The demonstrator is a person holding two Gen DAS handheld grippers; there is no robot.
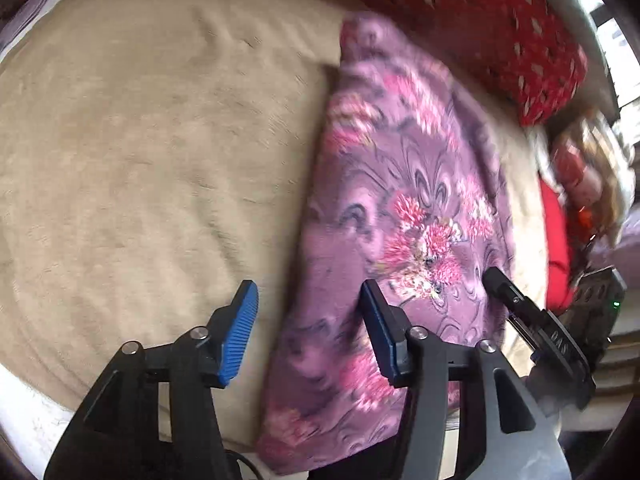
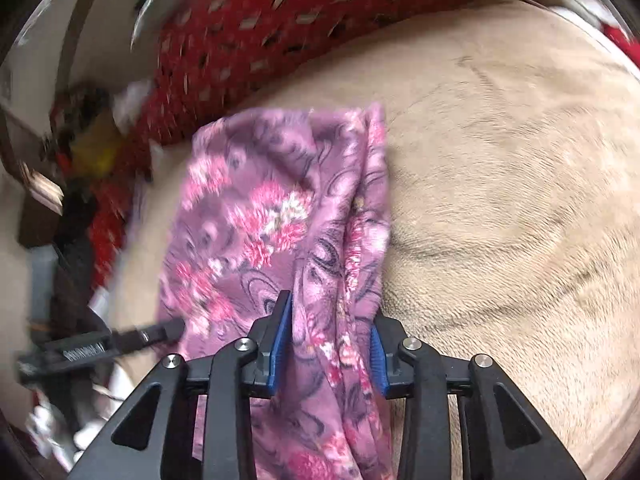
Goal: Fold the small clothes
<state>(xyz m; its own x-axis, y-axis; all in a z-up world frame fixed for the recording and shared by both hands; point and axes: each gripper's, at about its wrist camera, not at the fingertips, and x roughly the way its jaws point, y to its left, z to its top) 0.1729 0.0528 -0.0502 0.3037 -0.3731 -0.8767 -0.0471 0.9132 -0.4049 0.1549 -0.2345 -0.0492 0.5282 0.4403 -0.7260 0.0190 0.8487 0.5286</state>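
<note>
Purple floral garment [image 1: 400, 208] lies folded lengthwise on a beige plush blanket [image 1: 140, 160], a long narrow strip running away from the cameras toward a red patterned cloth [image 1: 500, 20] at the far edge. Left gripper [image 1: 310, 328]: jaws stand well apart, blue pads bare, nothing between them; the left pad hangs over bare blanket, the right pad over the garment's near left edge, and whether it touches the cloth cannot be told. Right gripper [image 2: 328, 340]: jaws narrower, with a bunched fold of the same garment [image 2: 280, 220] passing up between the blue pads; the left pad looks to lie against the cloth, while the right pad seems just at its edge, so a firm pinch cannot be confirmed. In the right wrist view the fabric rises from between the pads and spreads out flat to the left, its right edge doubled over. Each gripper's black finger shows at the side of the other's view, just beside the garment. No containers show clearly; a blurred clutter [image 2: 80, 152] of red, yellow and dark items sits past the blanket's edge, too smeared to name. Both views carry motion blur.
</note>
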